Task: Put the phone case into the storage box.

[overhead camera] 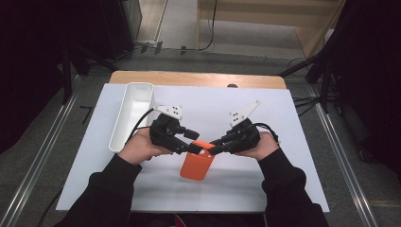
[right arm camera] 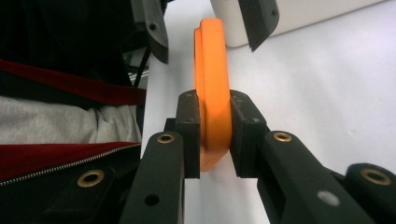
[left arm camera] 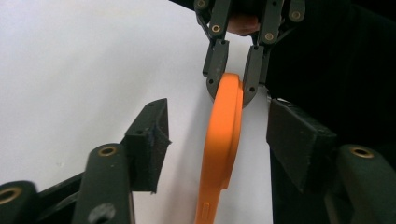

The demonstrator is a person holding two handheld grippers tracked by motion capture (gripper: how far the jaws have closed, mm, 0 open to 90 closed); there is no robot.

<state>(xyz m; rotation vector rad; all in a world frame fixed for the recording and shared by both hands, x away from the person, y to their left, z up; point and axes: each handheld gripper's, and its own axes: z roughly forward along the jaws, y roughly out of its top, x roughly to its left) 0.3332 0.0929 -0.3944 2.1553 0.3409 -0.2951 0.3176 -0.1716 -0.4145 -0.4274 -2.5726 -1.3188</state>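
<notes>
1. You held the orange lid (overhead camera: 196, 165) between your two grippers, over the middle of the white desk (overhead camera: 283, 156), in front of your body.
2. In the high view the lid looked like a flat orange piece with rounded corners, tilted so that its upper end sat at the gripper tips and its lower end pointed towards you.
3. Your right gripper (overhead camera: 213, 149) was clenched on the lid. In the right gripper view both pads (right arm camera: 189, 135) pressed flat against the two faces of the orange rim (right arm camera: 212, 88), which stood edge-on between them.
4. Your left gripper (overhead camera: 195, 142) was released. In the left gripper view its two black jaws stood apart on either side of the lid (left arm camera: 224, 140), with white desk showing between each pad and the orange edge, so neither pad touched it.
5. No earlier picture was there to compare, so I tell only how the left jaws stood: apart, with the lid between them and untouched.
6. In the left gripper view your right gripper (left arm camera: 232, 86) showed farther off, pinching the far end of the lid from the opposite side.
7. A long white tray (overhead camera: 132, 113) lay on the desk to your left, behind your left hand (overhead camera: 139, 146), well apart from the lid. Its near wall showed pale at the top of the right gripper view (right arm camera: 299, 18).
8. Your right hand (overhead camera: 265, 146) gripped its tool at the same depth as the left, both dark sleeves (overhead camera: 108, 189) coming in from the near edge of the desk.
</notes>
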